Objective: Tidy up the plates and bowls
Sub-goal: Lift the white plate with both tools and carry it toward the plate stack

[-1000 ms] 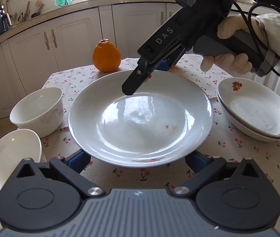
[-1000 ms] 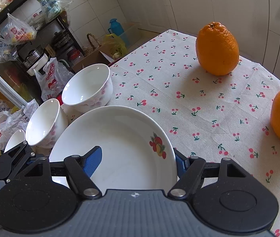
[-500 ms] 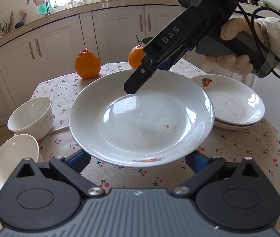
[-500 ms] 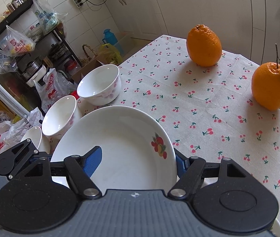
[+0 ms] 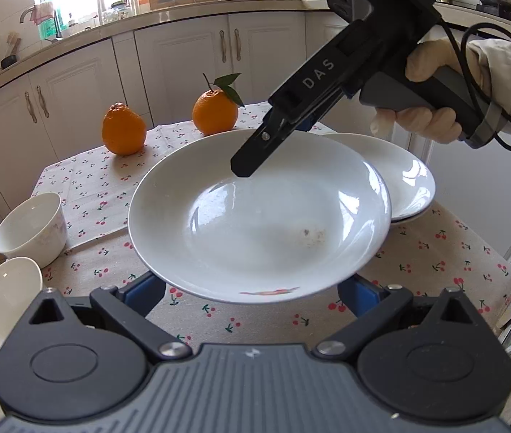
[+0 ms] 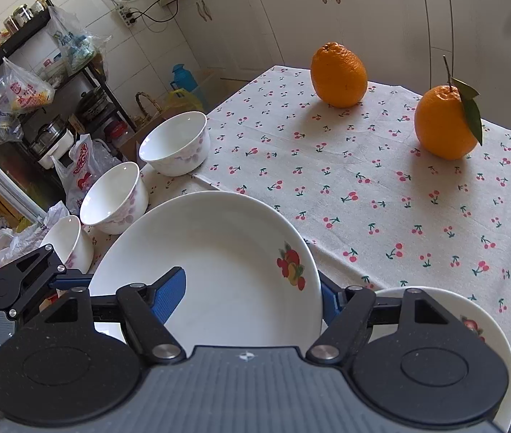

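A white deep plate point(image 5: 259, 216) with a fruit print is held in the air above the table. My right gripper point(image 5: 255, 158) grips its far rim, one finger over the inside. In the right wrist view the plate point(image 6: 219, 274) sits between the blue fingers point(image 6: 169, 294). My left gripper point(image 5: 252, 290) has its blue fingers spread wide below the plate's near rim; whether they touch it is hidden. A stack of white plates point(image 5: 405, 180) lies to the right, also in the right wrist view point(image 6: 486, 328). Three white bowls point(image 6: 174, 144) point(image 6: 114, 196) point(image 6: 66, 238) line the left edge.
Two oranges point(image 5: 123, 130) point(image 5: 215, 112) stand at the far side of the cherry-print tablecloth point(image 6: 381, 187). Kitchen cabinets run behind the table. A shelf with bags and pots point(image 6: 21, 97) stands beyond the table's left edge.
The plate has been lifted higher and carried right, now overlapping the stacked plates in the left wrist view. Both grippers rose with it; the second orange came into view.
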Available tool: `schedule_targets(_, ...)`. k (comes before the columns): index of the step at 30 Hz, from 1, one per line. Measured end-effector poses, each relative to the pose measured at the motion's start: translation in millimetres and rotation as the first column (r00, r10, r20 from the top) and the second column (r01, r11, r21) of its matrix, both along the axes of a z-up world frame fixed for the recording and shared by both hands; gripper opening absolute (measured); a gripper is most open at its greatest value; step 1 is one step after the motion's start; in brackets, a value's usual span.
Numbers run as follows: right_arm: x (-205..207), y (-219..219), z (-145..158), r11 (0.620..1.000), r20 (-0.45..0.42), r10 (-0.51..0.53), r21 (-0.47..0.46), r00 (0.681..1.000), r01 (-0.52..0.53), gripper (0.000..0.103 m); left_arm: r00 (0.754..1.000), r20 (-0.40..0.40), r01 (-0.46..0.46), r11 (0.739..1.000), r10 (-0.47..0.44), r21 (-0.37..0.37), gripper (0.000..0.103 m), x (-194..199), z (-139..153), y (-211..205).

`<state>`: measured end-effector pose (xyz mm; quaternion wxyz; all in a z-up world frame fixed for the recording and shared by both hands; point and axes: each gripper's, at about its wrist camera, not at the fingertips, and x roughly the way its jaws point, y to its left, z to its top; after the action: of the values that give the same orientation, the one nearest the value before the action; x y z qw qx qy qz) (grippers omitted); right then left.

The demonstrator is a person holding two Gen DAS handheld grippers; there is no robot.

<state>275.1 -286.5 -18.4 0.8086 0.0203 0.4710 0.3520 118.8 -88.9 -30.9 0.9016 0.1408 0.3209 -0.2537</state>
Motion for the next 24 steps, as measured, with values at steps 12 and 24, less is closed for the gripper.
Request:
schedule_targets(12,-23.5,-35.4,5.2,0.997,0.017,-0.079,-0.011,0.997,0.079,0.079,0.997,0.006,0.082,0.997,-0.082,-0.004,0.101,-3.7,3.7,-22.8)
schedule_targets(24,-42.3,-79.5,0.7,0.982,0.014,-0.186,-0.01,0.982,0.186,0.079,0.981,-0.01,0.193,0.981,-0.193,-0.004,0.101,2.9,-1.2,-52.7)
